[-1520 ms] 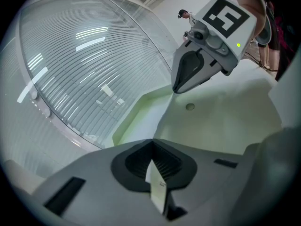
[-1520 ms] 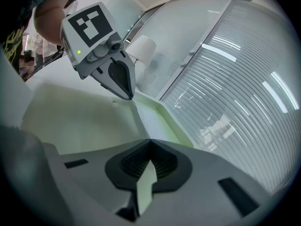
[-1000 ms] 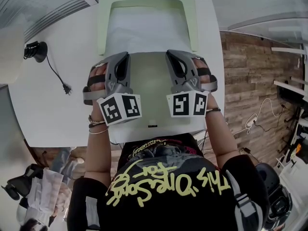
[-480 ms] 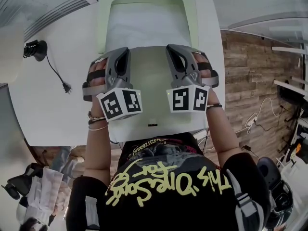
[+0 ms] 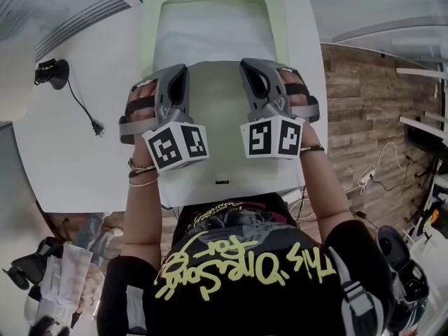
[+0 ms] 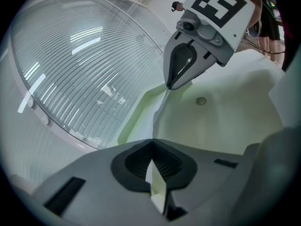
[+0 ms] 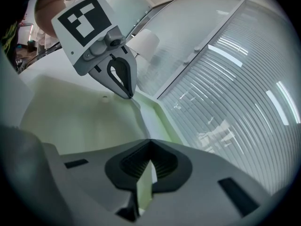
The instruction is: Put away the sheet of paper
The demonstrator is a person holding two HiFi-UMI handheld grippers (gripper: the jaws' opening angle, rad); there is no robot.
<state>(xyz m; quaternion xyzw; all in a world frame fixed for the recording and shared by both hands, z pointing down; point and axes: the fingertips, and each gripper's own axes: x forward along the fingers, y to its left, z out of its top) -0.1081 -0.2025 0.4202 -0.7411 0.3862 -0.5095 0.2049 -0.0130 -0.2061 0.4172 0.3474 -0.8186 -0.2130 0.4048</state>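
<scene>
pinching the sheet of paper (image 5: 217,114): left gripper (image 5: 183,69) and right gripper (image 5: 246,63), both closed.

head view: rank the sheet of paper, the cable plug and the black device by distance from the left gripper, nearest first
1. sheet of paper: pinched in the left gripper itself.
2. cable plug: lying off to its left.
3. black device: farther left, at the cable's other end.

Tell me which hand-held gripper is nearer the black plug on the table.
Left. The left hand-held gripper clamps the sheet on the side toward the plug; the right hand-held gripper clamps the opposite side.
</scene>
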